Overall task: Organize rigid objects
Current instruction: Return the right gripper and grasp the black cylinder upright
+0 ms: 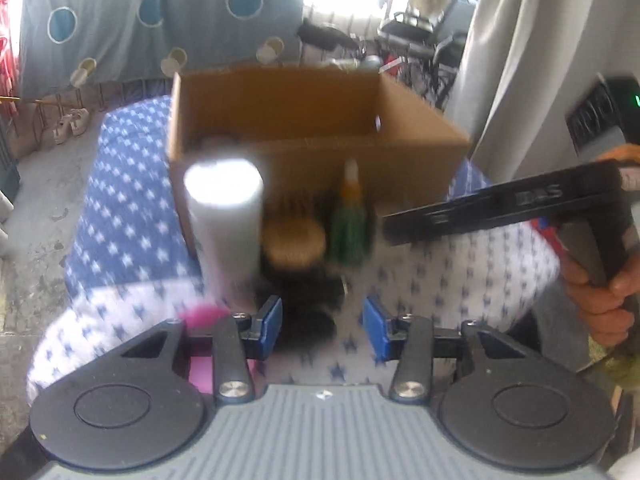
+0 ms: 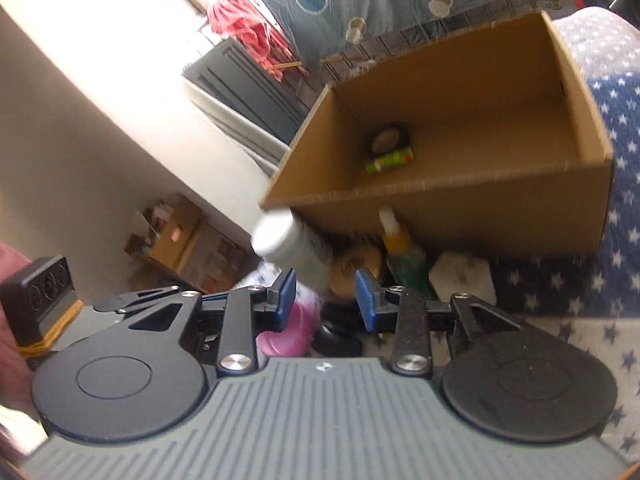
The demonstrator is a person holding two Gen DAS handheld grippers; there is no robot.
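An open cardboard box [image 1: 420, 160] [image 2: 520, 216] stands on a star-patterned cloth. Inside it lie a green-labelled tube [image 2: 390, 160] and a dark round tin [image 2: 390, 138]. In front of the box stand a white bottle [image 1: 224, 216] [image 2: 288, 242], a tan round brush [image 1: 294, 240] [image 2: 354, 266], a green bottle with a white nozzle [image 1: 350, 224] [image 2: 402, 256] and a black object [image 1: 312, 304] [image 2: 338, 338]. A pink thing [image 1: 204, 316] [image 2: 286, 332] lies nearby. My left gripper [image 1: 323, 327] is open over the black object. My right gripper [image 2: 326, 300] is open, nothing between its blue pads.
The blue and white star cloth [image 1: 120, 208] [image 2: 600, 280] covers the surface. A white block [image 2: 462, 276] lies right of the green bottle. The other gripper's black body [image 1: 520, 204] and a hand [image 1: 600, 300] are at the right of the left wrist view. A grey curtain [image 1: 540, 60] hangs behind.
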